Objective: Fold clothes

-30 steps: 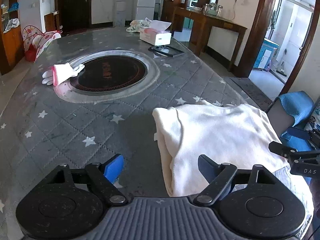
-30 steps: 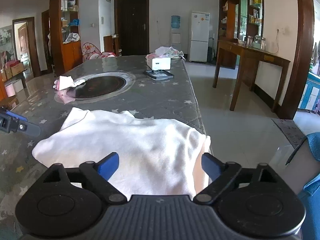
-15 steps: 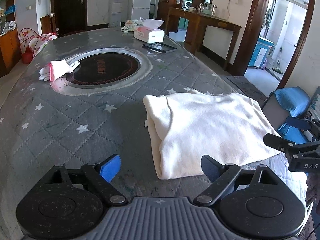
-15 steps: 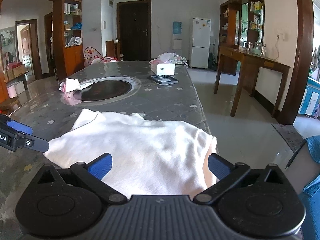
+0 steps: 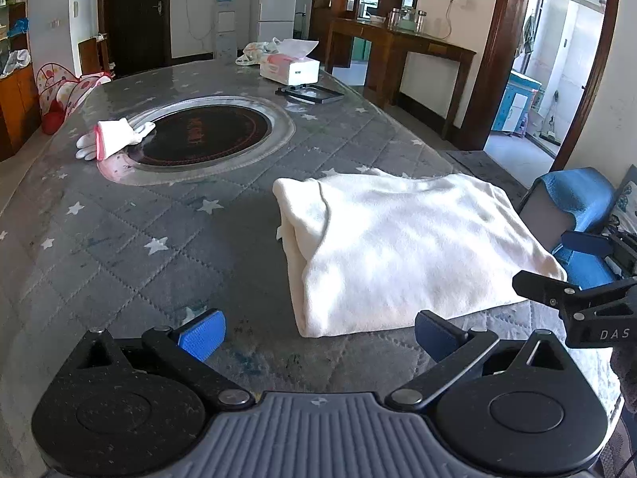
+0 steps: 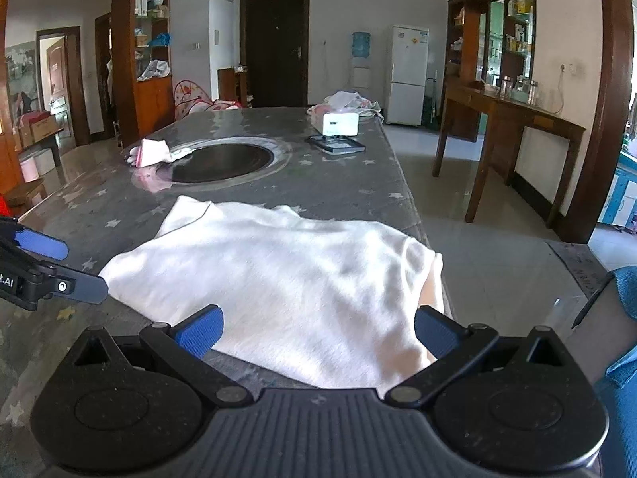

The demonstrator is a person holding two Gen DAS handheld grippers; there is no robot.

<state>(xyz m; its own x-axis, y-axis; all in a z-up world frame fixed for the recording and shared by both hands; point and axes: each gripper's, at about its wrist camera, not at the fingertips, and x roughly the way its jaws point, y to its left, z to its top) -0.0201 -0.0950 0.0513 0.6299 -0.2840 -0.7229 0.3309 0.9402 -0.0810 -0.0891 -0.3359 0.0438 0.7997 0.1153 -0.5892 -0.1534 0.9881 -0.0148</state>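
A folded cream garment [image 5: 402, 247] lies flat on the grey star-patterned table [image 5: 119, 239], near its right edge; it also shows in the right wrist view [image 6: 286, 279]. My left gripper [image 5: 318, 334] is open and empty, held just short of the garment's near-left corner. My right gripper [image 6: 316, 330] is open and empty over the garment's near edge. The right gripper also shows at the right of the left wrist view [image 5: 569, 267], and the left gripper shows at the left of the right wrist view [image 6: 59, 267].
A round black hotplate [image 5: 203, 135] is set in the table's middle. White gloves [image 5: 111, 139] lie beside it. A tissue box [image 5: 290, 67] and a dark tray [image 5: 310, 93] stand at the far end. A blue chair [image 5: 573, 199] is at the right.
Both grippers have drawn back from the garment towards me and stayed open. The garment lies still and folded.
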